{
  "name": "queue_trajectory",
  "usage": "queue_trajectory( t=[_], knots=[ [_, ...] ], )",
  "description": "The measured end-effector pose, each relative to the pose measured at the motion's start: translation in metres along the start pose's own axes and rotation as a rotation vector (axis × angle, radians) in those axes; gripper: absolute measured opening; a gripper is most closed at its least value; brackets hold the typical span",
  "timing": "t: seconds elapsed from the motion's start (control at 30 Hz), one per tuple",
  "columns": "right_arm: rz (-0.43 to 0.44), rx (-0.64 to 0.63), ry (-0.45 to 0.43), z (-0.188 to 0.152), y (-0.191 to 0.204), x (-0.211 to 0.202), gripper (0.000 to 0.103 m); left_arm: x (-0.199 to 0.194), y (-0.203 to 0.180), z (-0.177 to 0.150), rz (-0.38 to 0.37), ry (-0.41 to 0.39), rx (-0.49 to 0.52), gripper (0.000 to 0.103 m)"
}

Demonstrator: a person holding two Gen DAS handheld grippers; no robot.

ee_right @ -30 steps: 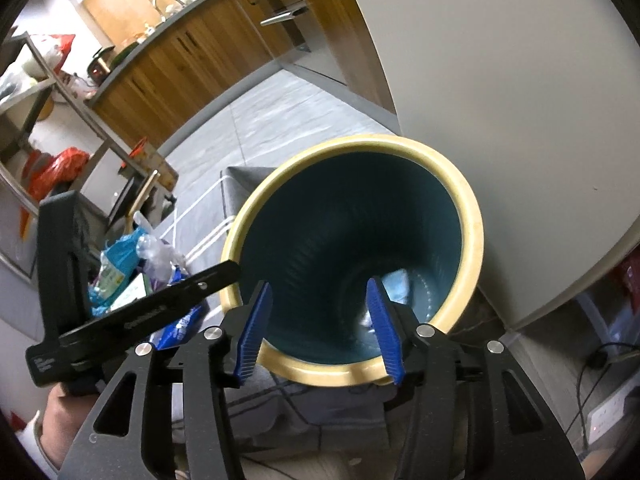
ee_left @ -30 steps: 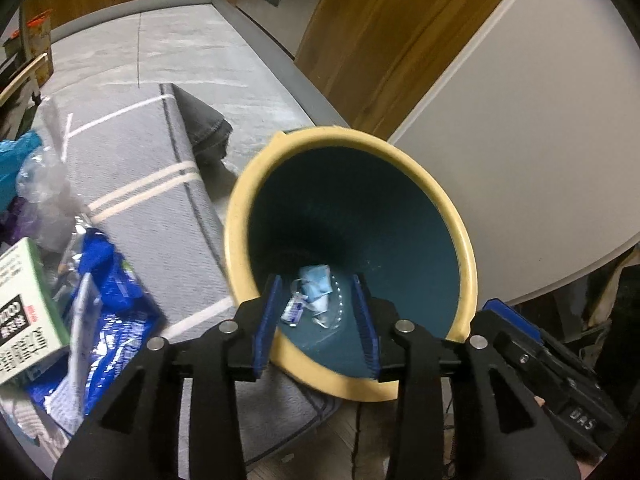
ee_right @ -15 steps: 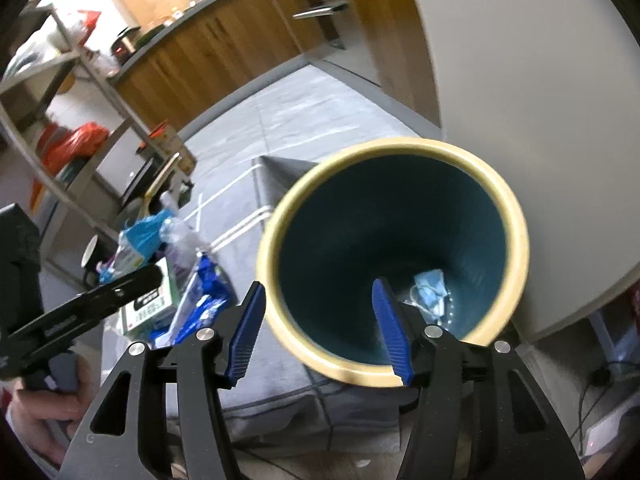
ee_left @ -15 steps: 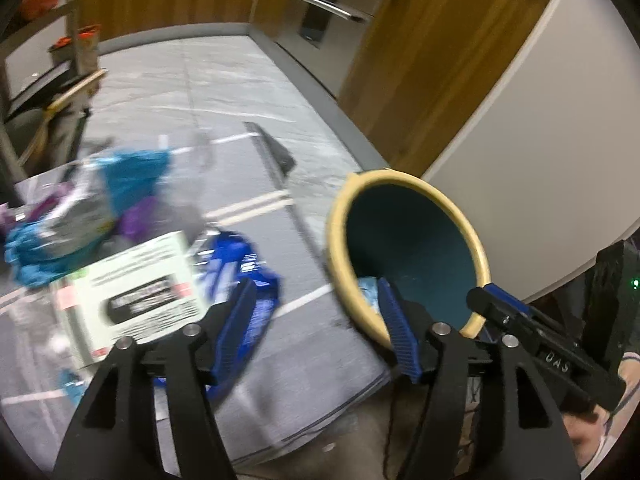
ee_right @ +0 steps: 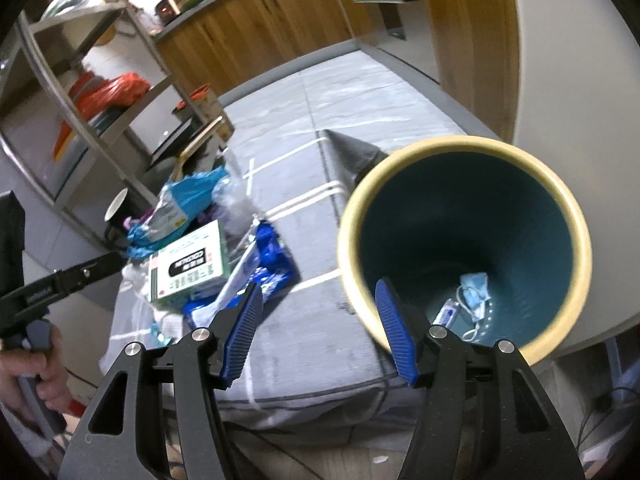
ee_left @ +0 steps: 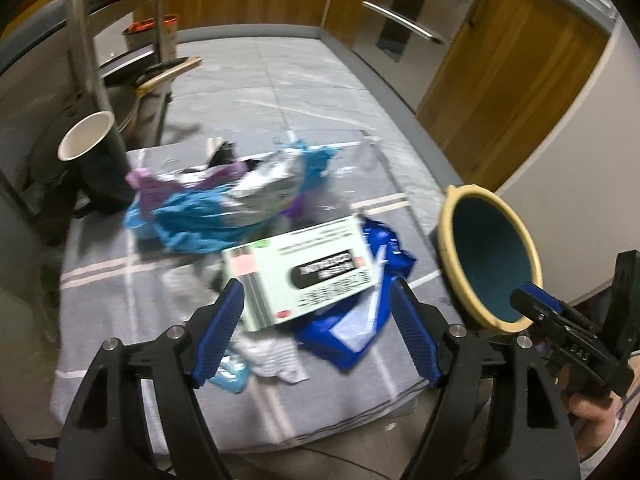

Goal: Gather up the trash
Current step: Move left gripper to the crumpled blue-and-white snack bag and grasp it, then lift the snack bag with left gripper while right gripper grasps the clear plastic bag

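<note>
I have the left gripper (ee_left: 316, 330) over the heap of trash on the grey mat (ee_left: 120, 340), its jaws opening and nothing between them. The right gripper (ee_right: 318, 328) hangs at the mat's near edge beside the bin (ee_right: 464, 248), its jaws also opening and empty; I judge it is only waiting.

The bin stands at the mat's right edge, and a blue face mask (ee_right: 476, 288) already lies at its bottom. The white carton (ee_left: 300, 272) lies near the middle of the mat, resting on a blue wrapper (ee_left: 360, 320), with a crumpled foil-and-blue bag (ee_left: 224, 208) behind it and white tissue (ee_left: 272, 360) toward the near edge. A dark paper cup (ee_left: 92, 160) stands at the far left corner.

The carton looks like my next pick. I would let the jaws finish widening, come down across its narrower side and pinch the cardboard alone, so the wrapper underneath does not drag along. The picture is blurred, so I would settle before closing.
</note>
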State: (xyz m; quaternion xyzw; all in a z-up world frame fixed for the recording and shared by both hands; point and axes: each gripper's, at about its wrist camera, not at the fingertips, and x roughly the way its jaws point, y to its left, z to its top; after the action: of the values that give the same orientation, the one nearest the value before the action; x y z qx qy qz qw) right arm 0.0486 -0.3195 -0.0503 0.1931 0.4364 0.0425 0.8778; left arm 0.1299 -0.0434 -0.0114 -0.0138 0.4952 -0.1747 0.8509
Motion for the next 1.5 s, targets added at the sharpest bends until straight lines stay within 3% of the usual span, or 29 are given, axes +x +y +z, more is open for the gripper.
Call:
queue_trajectory(
  t=[0.3,0.5,0.57,0.77,0.9,1.1,1.17,1.23,1.33,1.5],
  knots=[
    [0.082,-0.051,0.063,-0.001,0.037,0.02,0.06,0.004,0.039,-0.001,0.054,0.008,-0.063,0.074],
    [0.122,-0.092,0.084,0.002,0.059,0.029,0.064,0.0,0.045,0.022,0.102,-0.05,-0.015,0.074],
    [0.13,-0.087,0.09,0.004,0.061,0.032,0.064,0.004,0.04,0.03,0.102,-0.058,0.021,0.074],
    [0.142,-0.06,0.101,0.008,0.058,0.04,0.064,0.033,-0.002,0.045,0.151,-0.041,0.28,0.071],
    [0.141,-0.044,0.109,0.005,0.052,0.043,0.064,0.056,-0.016,0.051,0.208,-0.014,0.371,0.063],
    [0.142,-0.033,0.113,0.003,0.048,0.045,0.064,0.079,-0.014,0.059,0.263,0.023,0.396,0.053],
    [0.143,-0.032,0.114,0.003,0.047,0.045,0.064,0.083,-0.012,0.059,0.261,0.037,0.399,0.045],
    [0.145,-0.032,0.114,0.002,0.048,0.045,0.064,0.085,-0.011,0.057,0.257,0.048,0.396,0.025],
    [0.146,-0.033,0.113,0.002,0.048,0.045,0.064,0.082,-0.012,0.055,0.233,0.042,0.4,0.01],
    [0.148,-0.038,0.109,0.002,0.049,0.044,0.064,0.066,-0.018,0.055,0.201,0.01,0.401,0.009]
  ],
)
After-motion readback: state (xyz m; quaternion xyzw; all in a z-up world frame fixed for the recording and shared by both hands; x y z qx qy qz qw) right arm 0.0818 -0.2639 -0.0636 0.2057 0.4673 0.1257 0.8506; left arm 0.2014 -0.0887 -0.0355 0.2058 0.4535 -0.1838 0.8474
